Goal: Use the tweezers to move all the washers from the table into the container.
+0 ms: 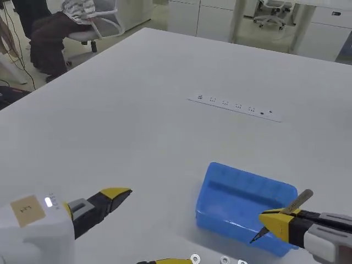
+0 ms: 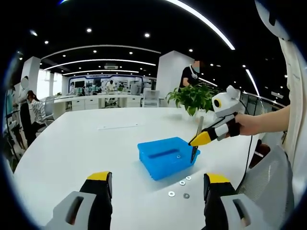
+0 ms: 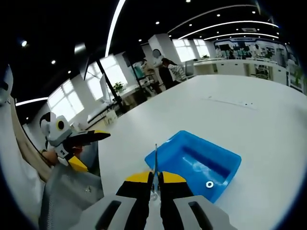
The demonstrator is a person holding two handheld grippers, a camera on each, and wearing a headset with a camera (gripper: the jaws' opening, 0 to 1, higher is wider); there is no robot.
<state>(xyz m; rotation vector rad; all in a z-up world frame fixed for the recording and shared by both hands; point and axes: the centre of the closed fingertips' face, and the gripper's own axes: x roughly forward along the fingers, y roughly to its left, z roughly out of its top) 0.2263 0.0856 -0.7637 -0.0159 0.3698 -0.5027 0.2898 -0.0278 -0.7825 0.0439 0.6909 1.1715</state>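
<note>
Pinching the tweezers (image 1: pixel 300 198) over the container (image 1: pixel 236 192) at lower right, the right fingers (image 1: pixel 275 220) are early on: one washer (image 3: pixel 209 184) inside, four washers (image 2: pixel 171 193) on the tabletop (image 1: pixel 137 110) nearby, left fingers (image 1: pixel 113 193) spread.

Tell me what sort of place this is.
Most likely an open-plan office, perhaps a lab floor: a big white table with a built-in socket strip, a swivel chair, rows of desks under recessed ceiling lights, and a potted plant.
</note>
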